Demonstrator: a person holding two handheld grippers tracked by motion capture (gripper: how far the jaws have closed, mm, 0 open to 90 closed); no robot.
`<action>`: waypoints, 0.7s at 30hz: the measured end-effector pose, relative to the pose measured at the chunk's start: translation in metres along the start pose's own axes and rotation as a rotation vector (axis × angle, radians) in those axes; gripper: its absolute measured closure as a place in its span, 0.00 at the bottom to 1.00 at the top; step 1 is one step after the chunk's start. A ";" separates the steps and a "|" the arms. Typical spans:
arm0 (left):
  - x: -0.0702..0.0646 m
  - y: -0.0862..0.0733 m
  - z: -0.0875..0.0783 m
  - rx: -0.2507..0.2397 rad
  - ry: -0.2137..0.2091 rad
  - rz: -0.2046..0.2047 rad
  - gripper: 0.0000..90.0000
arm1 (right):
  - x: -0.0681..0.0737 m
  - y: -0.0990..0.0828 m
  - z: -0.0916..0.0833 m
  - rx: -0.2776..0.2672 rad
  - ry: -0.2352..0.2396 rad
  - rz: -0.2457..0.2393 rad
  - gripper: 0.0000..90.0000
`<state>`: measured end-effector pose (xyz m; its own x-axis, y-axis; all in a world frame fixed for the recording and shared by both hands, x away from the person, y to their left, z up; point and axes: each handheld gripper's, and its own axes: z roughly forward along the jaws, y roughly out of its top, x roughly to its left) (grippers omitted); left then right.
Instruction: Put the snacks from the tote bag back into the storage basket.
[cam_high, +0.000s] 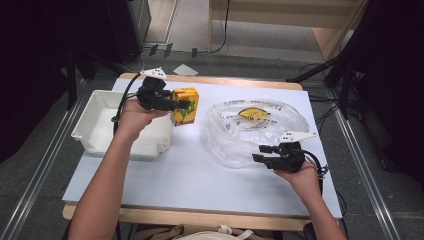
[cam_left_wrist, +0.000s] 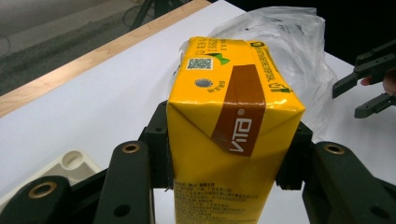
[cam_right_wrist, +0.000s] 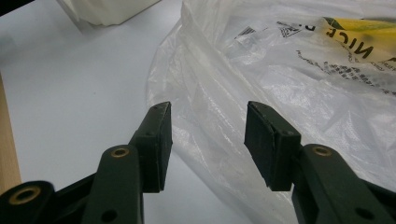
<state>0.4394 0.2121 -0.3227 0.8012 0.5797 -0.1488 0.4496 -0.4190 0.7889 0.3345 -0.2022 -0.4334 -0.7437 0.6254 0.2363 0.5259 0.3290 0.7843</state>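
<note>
Closest to us in the left gripper view, a yellow juice carton (cam_left_wrist: 233, 135) stands upright between the left gripper (cam_left_wrist: 229, 161), whose fingers (cam_left_wrist: 159, 149) pinch it on both side faces. In the high view we see that same carton (cam_high: 186, 106) held in the left gripper (cam_high: 176, 105) just past the right wall of the white bin (cam_high: 95, 131), above the bench (cam_high: 190, 175); whether its base touches the bench we cannot tell.

We judge the work to be moving the carton from the bin side into the clear plastic bag (cam_high: 255, 131), and it looks about halfway: the carton is gripped and out of the bin, but not yet at the bag, which lies near it to the right with bare bench between them.

Our right gripper (cam_high: 261, 153) hovers at the bag's near edge; in the right gripper view its fingers (cam_right_wrist: 156, 144) are spread, with crinkled film (cam_right_wrist: 280, 84) beyond them and nothing pressed between.

What stands in the way, as we see it, is the bag itself: it lies slumped and its mouth does not show as open, so the right gripper probably has to catch and lift an edge first. The bin's wall is close behind the left hand (cam_high: 135, 117).
</note>
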 end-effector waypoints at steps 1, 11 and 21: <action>0.001 -0.001 -0.001 -0.001 0.001 -0.003 0.59 | 0.000 0.000 0.000 0.000 0.000 0.000 0.59; 0.015 -0.006 -0.015 -0.020 0.041 -0.036 0.59 | 0.000 0.000 0.000 0.000 0.000 -0.002 0.59; 0.027 -0.013 -0.029 -0.036 0.077 -0.064 0.59 | -0.001 0.000 0.000 0.003 -0.001 -0.001 0.59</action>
<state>0.4440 0.2531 -0.3197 0.7377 0.6572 -0.1547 0.4835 -0.3543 0.8004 0.3350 -0.2025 -0.4337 -0.7439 0.6256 0.2349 0.5262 0.3318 0.7829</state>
